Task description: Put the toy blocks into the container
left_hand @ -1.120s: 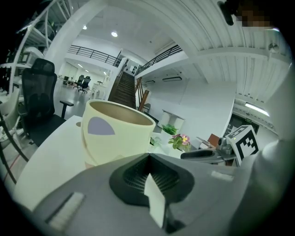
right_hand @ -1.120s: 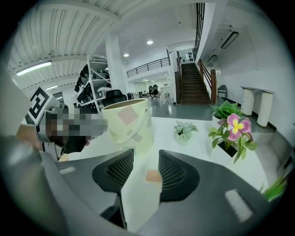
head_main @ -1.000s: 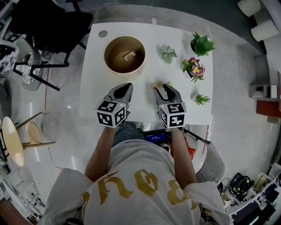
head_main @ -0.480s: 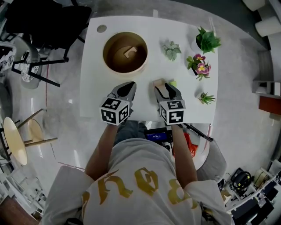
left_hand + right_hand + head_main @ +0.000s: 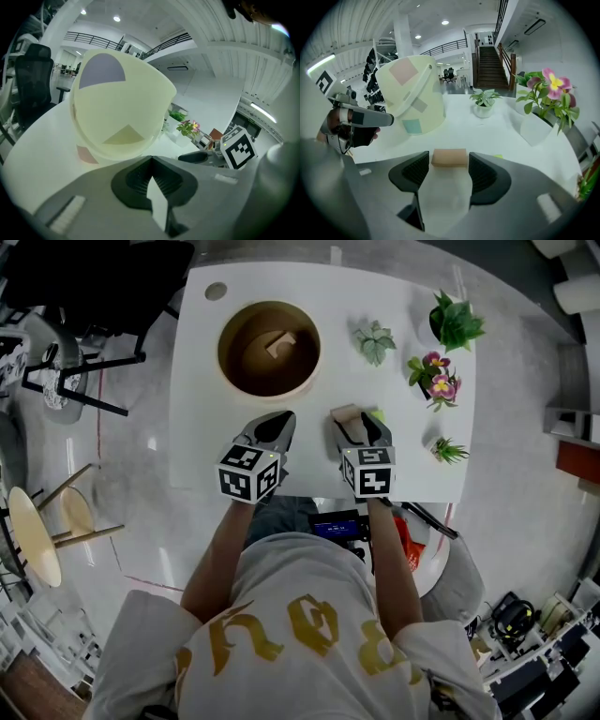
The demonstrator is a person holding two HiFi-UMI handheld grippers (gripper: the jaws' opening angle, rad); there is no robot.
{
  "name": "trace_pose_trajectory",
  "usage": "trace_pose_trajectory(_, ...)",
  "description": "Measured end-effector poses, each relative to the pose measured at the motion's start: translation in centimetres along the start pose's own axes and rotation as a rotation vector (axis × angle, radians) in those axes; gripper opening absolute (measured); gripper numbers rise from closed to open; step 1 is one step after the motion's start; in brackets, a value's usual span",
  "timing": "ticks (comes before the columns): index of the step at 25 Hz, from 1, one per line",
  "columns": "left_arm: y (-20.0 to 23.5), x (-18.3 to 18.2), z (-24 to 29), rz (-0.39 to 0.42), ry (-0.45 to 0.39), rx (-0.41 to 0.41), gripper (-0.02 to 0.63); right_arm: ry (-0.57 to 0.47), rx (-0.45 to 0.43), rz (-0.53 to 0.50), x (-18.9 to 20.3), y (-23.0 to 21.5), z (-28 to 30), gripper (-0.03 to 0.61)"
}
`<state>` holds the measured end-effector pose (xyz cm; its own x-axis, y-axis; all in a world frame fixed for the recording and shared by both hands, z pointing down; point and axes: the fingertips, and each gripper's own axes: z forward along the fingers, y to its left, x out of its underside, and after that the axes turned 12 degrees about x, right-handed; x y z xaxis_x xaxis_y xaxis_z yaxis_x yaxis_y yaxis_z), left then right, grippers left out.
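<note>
The right gripper (image 5: 361, 424) sits at lower centre of the head view, over the near part of the white table (image 5: 216, 418). Its jaws stand wide apart and have just been opening. A tan toy block (image 5: 449, 157) lies flat on the table between their tips, with a thin gap at each pad, so nothing is gripped. A small green piece (image 5: 378, 414) lies just right of the block.

The left gripper (image 5: 278, 421), just left of the right one, has its jaws closed together with nothing between them.

The round container (image 5: 269, 392) stands upright in the upper left part of the table, just beyond the left gripper's tip. Another tan block (image 5: 280, 343) rests inside it. Four small potted plants (image 5: 433, 376) stand along the table's right side.
</note>
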<state>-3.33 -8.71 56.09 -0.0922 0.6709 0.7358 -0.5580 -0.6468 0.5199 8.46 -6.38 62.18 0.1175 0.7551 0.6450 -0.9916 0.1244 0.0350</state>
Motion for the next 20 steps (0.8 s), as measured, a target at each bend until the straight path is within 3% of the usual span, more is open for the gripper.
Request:
trace_pose_trajectory(7, 0.6, 0.4, 0.5, -0.018, 0.014, 0.001, 0.001, 0.022, 0.021, -0.056, 0.3, 0.4, 1.3, 0.309)
trace_pose_trajectory(20, 1.2, 0.7, 0.9, -0.035, 0.02, -0.003, 0.001, 0.012, 0.05, -0.077, 0.5, 0.2, 1.8, 0.293)
